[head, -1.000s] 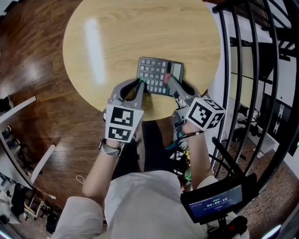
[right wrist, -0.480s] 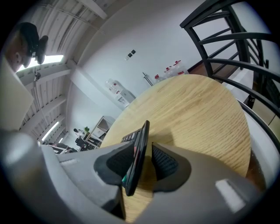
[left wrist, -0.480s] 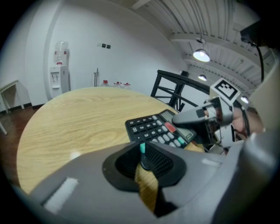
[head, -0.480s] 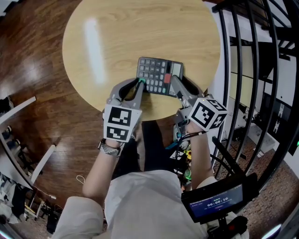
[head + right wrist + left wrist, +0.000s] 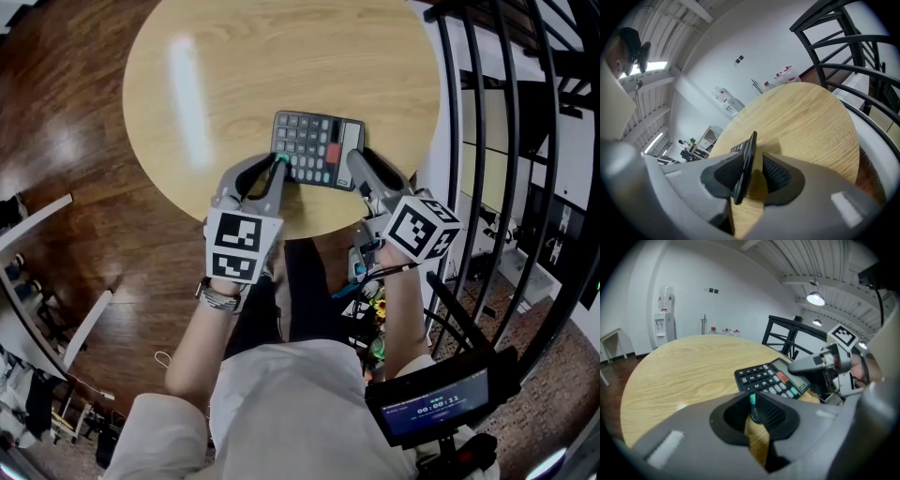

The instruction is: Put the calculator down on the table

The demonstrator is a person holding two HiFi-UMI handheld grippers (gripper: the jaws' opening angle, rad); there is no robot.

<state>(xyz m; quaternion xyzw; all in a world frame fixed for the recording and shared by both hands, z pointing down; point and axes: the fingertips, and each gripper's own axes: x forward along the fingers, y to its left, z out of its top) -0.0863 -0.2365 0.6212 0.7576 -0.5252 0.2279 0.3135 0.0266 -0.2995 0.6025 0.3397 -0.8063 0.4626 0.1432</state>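
Observation:
A dark calculator (image 5: 317,150) lies flat on the round wooden table (image 5: 234,84), close to its near edge. In the head view my left gripper (image 5: 278,167) rests at its near left corner. The left gripper view shows that gripper (image 5: 752,401) shut, a small green tip between the pads, and the calculator (image 5: 771,378) just beyond. My right gripper (image 5: 361,176) sits at the calculator's right edge. In the right gripper view its jaws (image 5: 757,161) stand open. The calculator's edge (image 5: 749,150) stands between them, with a gap to the right pad.
A black metal railing (image 5: 487,141) curves close along the table's right side. Dark wood floor (image 5: 75,141) surrounds the table. A small screen (image 5: 436,408) hangs at the person's waist. A water dispenser (image 5: 664,319) stands by the far wall.
The right jaws have opened and slid right, off the calculator's keys to its right edge. The calculator has shifted slightly left and away. The left gripper has kept still.

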